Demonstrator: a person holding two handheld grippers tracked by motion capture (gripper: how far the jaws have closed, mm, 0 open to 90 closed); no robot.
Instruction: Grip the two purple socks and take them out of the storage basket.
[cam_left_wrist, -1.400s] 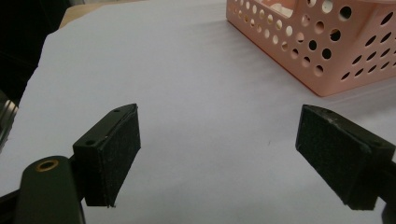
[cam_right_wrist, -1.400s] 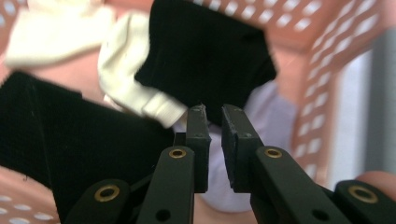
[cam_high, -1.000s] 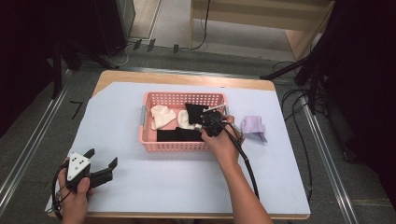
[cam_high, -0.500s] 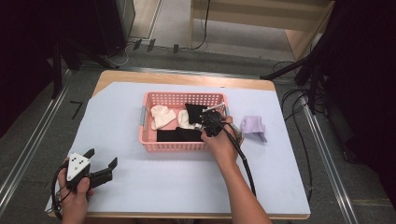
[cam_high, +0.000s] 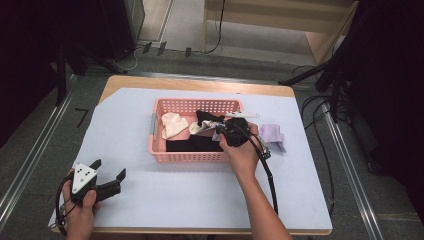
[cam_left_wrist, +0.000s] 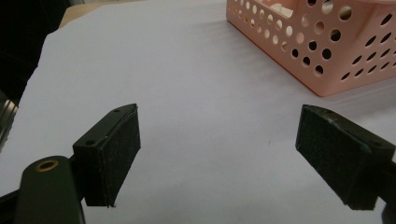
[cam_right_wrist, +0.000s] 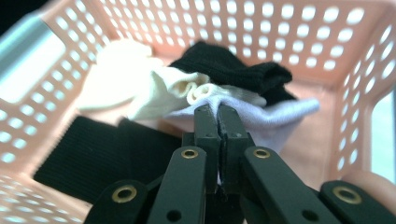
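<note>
A pink perforated basket stands mid-table and holds several socks: a cream one, black ones and a pale white one. Over the basket's right half, my right gripper is shut on a fold of the white sock, which hangs raised from the jaws. My left gripper rests at the table's front left, open, with bare white table cover between its pads. The basket's corner lies ahead of it.
A lavender sock lies on the white table cover just right of the basket. The right gripper's cable trails back along the forearm. Metal rails and floor cables flank the table.
The right gripper's jaws have come together on the white sock, and the hand has risen slightly with it. The left hand has stayed put.
</note>
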